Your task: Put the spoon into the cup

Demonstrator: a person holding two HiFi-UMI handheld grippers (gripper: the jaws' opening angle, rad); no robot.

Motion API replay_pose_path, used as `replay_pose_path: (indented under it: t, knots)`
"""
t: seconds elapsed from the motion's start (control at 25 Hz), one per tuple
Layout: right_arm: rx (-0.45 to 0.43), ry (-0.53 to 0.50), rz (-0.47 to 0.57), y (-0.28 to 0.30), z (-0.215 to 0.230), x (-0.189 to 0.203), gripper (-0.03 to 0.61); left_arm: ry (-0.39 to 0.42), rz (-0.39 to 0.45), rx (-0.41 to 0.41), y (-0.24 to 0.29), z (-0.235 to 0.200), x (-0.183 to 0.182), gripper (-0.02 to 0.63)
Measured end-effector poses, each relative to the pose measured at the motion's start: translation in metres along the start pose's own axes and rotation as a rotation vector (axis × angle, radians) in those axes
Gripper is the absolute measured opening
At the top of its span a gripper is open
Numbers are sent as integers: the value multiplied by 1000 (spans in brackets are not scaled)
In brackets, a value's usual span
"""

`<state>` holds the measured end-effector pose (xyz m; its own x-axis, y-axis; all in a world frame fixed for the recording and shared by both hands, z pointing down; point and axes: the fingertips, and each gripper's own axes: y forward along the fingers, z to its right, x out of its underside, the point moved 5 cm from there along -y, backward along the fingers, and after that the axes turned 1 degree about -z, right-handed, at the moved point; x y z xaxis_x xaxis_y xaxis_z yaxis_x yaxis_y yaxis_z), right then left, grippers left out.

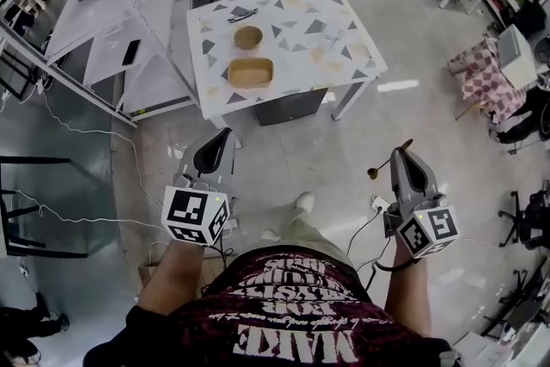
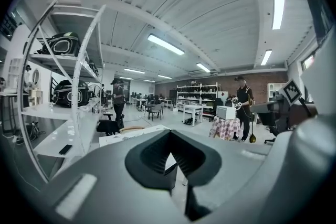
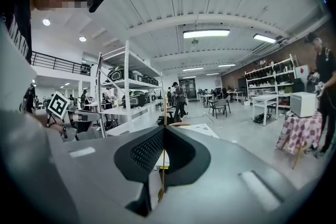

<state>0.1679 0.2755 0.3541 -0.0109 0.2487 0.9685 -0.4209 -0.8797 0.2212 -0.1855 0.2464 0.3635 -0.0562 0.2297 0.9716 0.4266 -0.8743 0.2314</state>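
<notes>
Pale polished workshop floor lies between me and the white bench (image 1: 342,54) with grey and tan triangle markings, which stands well apart from both claws, so the task is at its carrying stage, I judge.

The right claw (image 1: 400,152) is clenched on the thin golden-brown spoon (image 1: 382,166). In the right gripper view the handle (image 3: 163,171) runs upright through the meeting line of the pads, with the bowl hanging below. I take that grip to be deliberate: held near the middle, bowl end free, it can be tipped into a vessel without regripping.

The left claw (image 1: 225,133) is closed with nothing between its pads, as the left gripper view (image 2: 169,134) shows. It hangs low, probably only waiting.

On the bench, a round brown cup (image 1: 248,37) sits left of centre, toward the far edge. A tan rectangular tray (image 1: 250,72) lies just beside it, closer to the near edge. Both look empty from above, though I cannot be sure at this range. A small dark object (image 1: 243,13) rests by the far edge; I cannot tell what it is.
</notes>
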Motion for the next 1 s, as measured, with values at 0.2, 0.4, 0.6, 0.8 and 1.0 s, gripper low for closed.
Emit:
replay_pose_path:
  t: [0.2,0.4,0.6,0.8,1.0]
  knots:
    - [2,5,-24,15,18,1,31,-5,-15,30,32,4,0,0]
    - [2,13,-32,31,36,-2,31,-5,-19,34,59,4,-5,0]
    - [-13,9,-20,51,56,-16,31,-8,-11,-2,83,-6,-18,0]
    - [-28,11,-5,70,84,-29,31,-1,-3,-23,111,-2,-32,0]
    - [-59,12,11,94,116,-42,31,10,13,-46,140,6,-48,0]
